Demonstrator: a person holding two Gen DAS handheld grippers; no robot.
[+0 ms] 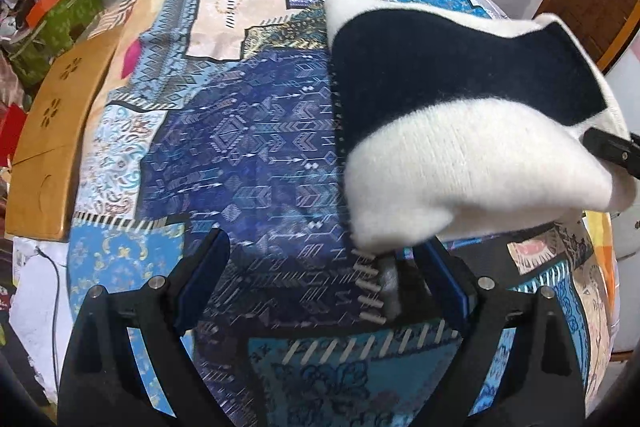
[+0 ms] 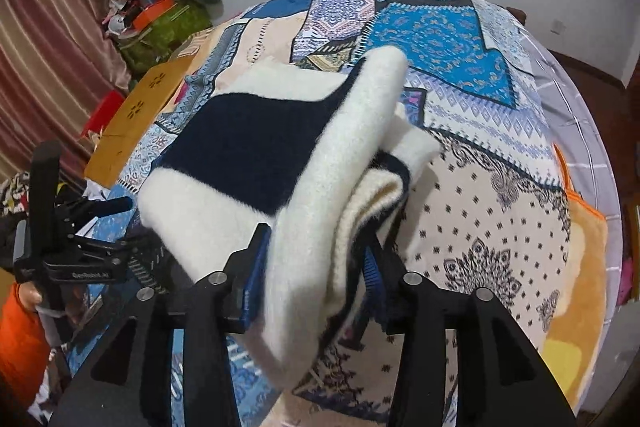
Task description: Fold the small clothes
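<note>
My right claw [image 2: 312,283] grips the folded sweater [image 2: 256,147], which stretches toward ten o'clock; my left claw [image 1: 324,283] gapes wide, empty, beside its corner.

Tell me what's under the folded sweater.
Under the sweater lies the patterned bedspread, with a folded layer tucked beneath it. What the sweater covers is hidden.
</note>
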